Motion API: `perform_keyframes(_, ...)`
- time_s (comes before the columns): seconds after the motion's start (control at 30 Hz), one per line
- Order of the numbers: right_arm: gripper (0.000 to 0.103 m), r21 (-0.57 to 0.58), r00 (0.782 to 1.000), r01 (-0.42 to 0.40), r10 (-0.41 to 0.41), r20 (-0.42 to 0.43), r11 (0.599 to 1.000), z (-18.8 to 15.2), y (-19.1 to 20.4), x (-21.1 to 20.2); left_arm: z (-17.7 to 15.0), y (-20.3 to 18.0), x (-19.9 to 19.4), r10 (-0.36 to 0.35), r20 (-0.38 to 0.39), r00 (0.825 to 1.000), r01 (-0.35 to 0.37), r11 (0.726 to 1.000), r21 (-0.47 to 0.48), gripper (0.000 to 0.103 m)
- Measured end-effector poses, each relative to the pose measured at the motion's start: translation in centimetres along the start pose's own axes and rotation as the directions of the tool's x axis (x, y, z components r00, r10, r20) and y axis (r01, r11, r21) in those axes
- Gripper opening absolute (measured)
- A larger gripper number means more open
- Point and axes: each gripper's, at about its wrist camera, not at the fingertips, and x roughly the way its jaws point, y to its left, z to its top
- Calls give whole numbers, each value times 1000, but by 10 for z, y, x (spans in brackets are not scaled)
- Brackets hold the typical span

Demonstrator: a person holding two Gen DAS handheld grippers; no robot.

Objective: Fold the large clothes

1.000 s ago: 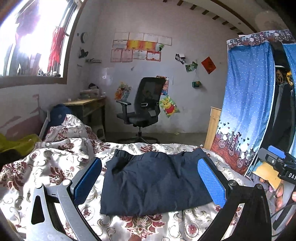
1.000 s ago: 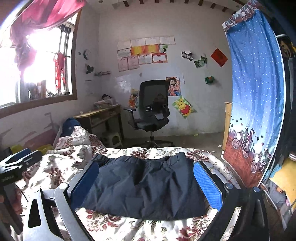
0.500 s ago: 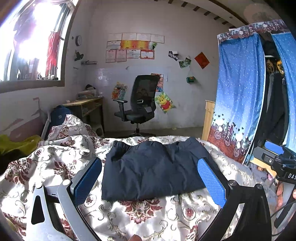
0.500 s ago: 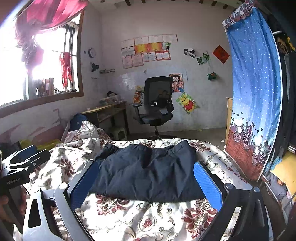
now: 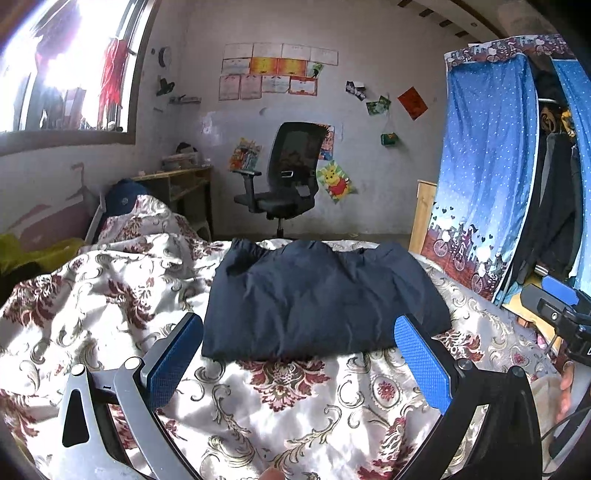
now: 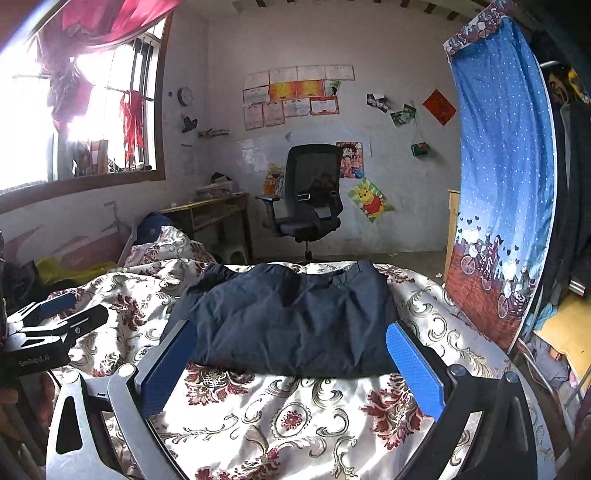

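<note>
folded dark garment (image 5: 317,299): 1, on the floral bedspread (image 5: 280,413); office chair (image 5: 284,177): 1, beyond the bedspread; blue curtain (image 6: 502,177): 1, right of the bedspread; wooden desk (image 6: 207,210): 1, left of the chair; grippers: 2, left gripper (image 5: 299,354) and right gripper (image 6: 291,362)

Before me: a pale plastered back wall (image 5: 369,122) hung with a block of paper certificates (image 5: 273,75), cartoon posters (image 5: 334,181) and a red diamond paper (image 5: 412,102). A black mesh office chair (image 5: 284,181) stands on the grey bare floor (image 6: 369,254). To my left, a wooden desk (image 5: 177,184) beneath a bright barred window (image 6: 85,122) with a red curtain (image 6: 110,18), sunlight glaring through. To my right, a blue star-dotted curtain (image 6: 502,155) with a bicycle border.
</note>
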Motion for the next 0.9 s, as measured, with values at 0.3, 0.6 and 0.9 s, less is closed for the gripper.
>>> perform_keyframes(0.3, 103, -4, 1000, 10, -10, -20, 1000, -21, 3, 14, -20, 1, 15, -17, -4, 1000, 18, 1000, 9, 102)
perform_keyframes(0.6, 103, 1, 998, 14, -14, -64, 1000, -45, 2, 35, -40, 6, 38, -1, -55, 998, 1, 1000, 12, 102)
perform_keyframes(0.9, 103, 1, 993, 44, -44, -111, 999, -56, -1, 52, -57, 13, 52, 33, -95, 995, -33, 999, -3, 102)
